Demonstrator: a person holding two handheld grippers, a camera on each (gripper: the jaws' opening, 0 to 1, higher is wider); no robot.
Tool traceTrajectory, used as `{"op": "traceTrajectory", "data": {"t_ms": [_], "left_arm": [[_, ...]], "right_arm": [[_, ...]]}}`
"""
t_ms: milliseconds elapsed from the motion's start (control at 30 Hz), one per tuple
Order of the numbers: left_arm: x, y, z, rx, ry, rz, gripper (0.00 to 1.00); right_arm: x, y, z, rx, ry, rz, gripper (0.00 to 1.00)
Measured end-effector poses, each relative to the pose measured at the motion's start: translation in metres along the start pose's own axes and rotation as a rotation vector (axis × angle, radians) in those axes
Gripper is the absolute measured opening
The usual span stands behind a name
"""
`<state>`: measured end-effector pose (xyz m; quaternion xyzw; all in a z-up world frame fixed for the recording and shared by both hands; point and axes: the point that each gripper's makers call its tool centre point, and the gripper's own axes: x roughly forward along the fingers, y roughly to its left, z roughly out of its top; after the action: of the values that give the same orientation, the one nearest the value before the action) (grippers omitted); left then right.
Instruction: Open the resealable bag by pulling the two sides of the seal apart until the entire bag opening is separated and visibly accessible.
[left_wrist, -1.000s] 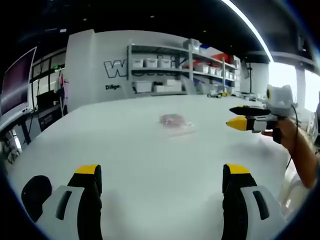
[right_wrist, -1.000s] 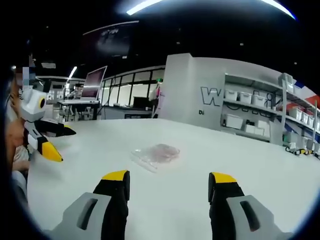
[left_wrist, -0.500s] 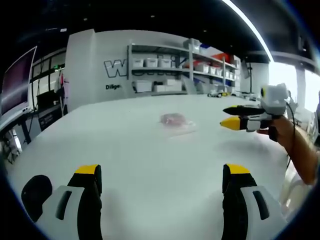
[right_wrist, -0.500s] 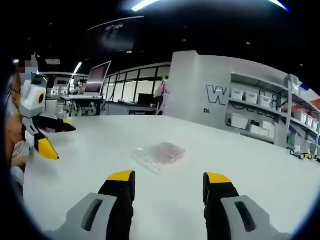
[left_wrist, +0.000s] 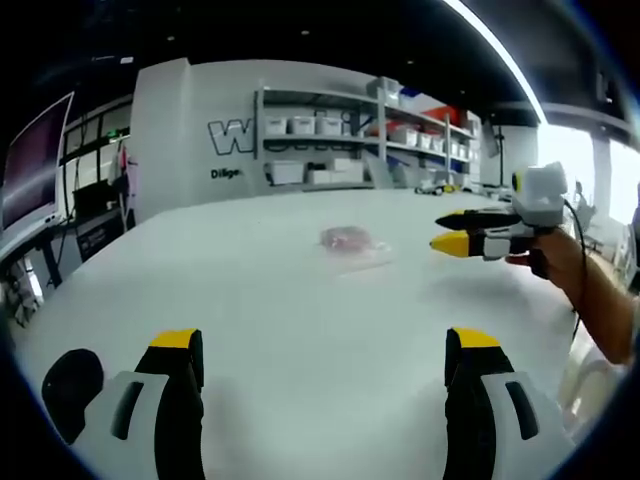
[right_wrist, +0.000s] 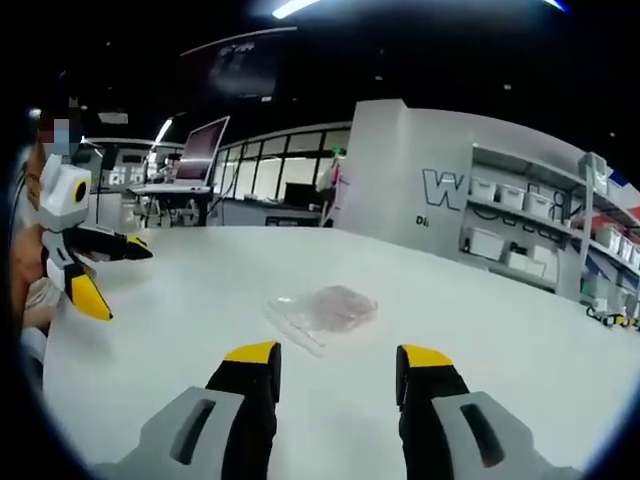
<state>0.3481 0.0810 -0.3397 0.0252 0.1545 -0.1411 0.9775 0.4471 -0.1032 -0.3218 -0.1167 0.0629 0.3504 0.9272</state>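
Observation:
A clear resealable bag (left_wrist: 352, 244) with something pinkish inside lies flat on the white table (left_wrist: 300, 320), well ahead of both grippers. In the right gripper view the bag (right_wrist: 322, 309) sits just beyond my right gripper (right_wrist: 338, 358), whose yellow-tipped jaws stand open with nothing between them. My left gripper (left_wrist: 325, 345) hangs open over the near table, far short of the bag. The right gripper (left_wrist: 450, 232) shows at the right of the left gripper view, held by a hand. The left gripper (right_wrist: 105, 278) shows at the left of the right gripper view, also open.
Shelves (left_wrist: 360, 140) with white bins stand behind the table by a grey wall. Monitors and desks (right_wrist: 185, 180) are at the far left of the room. A person's forearm (left_wrist: 600, 300) reaches in at the right. A black round thing (left_wrist: 70, 385) is beside my left jaw.
My right gripper has moved closer to the bag and its jaws have narrowed somewhat. The left gripper has held still.

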Motion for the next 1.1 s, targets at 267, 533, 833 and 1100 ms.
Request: {"op": "traceTrajectory", "data": {"t_ms": [267,533,833,1100], "left_arm": [[-0.001,-0.001,-0.001,0.0,0.0,0.0,1.0],[-0.002,0.0,-0.001,0.001,0.0,0.002,1.0],[-0.002,0.001,-0.002,0.0,0.0,0.002,1.0],[-0.003,0.001,-0.003,0.002,0.0,0.004,1.0]], "right_arm": [[0.007,-0.002,-0.002,0.007,0.01,0.018,0.38],[0.019,-0.001,-0.001,0.075,0.01,0.068,0.32],[0.023,0.002,0.001,0.061,0.011,0.079,0.25],[0.034,0.003,-0.004,0.06,0.029,0.099,0.21]]}}
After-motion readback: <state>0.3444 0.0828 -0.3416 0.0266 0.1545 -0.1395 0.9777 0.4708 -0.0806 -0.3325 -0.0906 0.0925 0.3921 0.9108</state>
